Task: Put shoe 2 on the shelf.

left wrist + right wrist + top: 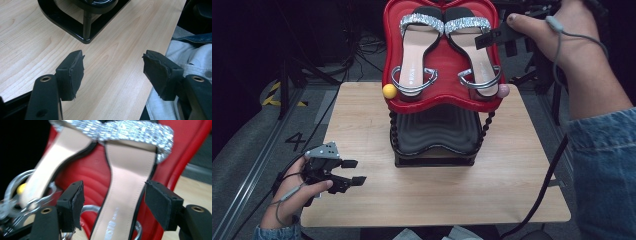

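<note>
right tool [492,35] jaws apart above right glitter-strap sandal [474,50] on red tray [442,100], left tool [352,172] apart over wooden table [437,190]

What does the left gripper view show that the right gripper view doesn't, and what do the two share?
Left gripper view: the wooden table, the black rack base with a post, and the person's light clothing past the table edge.
Right gripper view: the two sandals with glittery straps on the red tray, plus a yellow ball.
Both: a pair of black padded jaws standing apart, nothing between the pads.
</note>
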Available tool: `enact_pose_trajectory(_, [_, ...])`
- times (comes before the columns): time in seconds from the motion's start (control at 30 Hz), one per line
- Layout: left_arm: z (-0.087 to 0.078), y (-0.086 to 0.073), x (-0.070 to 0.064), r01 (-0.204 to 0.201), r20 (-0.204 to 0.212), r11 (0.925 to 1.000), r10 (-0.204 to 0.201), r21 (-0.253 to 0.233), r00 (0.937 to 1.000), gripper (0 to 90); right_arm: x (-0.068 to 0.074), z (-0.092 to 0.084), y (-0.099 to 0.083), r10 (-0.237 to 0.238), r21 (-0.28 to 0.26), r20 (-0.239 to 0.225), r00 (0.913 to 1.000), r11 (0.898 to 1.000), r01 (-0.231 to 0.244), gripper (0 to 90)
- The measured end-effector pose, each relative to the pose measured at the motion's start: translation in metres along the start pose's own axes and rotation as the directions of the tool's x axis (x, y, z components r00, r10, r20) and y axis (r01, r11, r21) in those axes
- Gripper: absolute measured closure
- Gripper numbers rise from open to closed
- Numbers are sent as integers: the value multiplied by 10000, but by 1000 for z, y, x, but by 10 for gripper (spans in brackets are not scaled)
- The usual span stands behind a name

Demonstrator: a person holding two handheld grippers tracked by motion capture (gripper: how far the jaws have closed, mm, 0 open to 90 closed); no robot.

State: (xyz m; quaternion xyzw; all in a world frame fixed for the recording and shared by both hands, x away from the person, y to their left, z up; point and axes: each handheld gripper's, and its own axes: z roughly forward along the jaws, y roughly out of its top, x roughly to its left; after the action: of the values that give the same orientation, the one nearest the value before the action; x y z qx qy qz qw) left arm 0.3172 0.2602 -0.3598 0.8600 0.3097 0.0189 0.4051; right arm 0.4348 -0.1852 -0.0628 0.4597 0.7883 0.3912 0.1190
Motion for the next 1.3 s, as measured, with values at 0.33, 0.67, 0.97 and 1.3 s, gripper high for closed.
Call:
enact_pose_trajectory(0.33, [7, 6, 4, -106, 63, 9999, 105, 119, 9999, 327, -8, -34, -25, -1086, -848, -780, 9910, 9912, 1019, 337])
enact_pose_trajectory(0.67, [9, 9, 7, -130, 110, 9997, 128, 212, 9999, 326, -25, -57, -63, -1993, -917, -1196, 9726, 9777, 1891, 335])
enact_pose_trajectory(0.97, [9, 8, 7, -16, 82, 9997, 14, 239, 10000, 325, -41, -73, -87, -2193, -1243, -1326, 9666, 9712, 2033, 329])
enact_pose_trajectory(1.3, [5, 2, 8, 198, -228, 9993, -191, 303, 9996, 325, -51, -75, -113, -2162, -1205, -1184, 9691, 9719, 2021, 323])
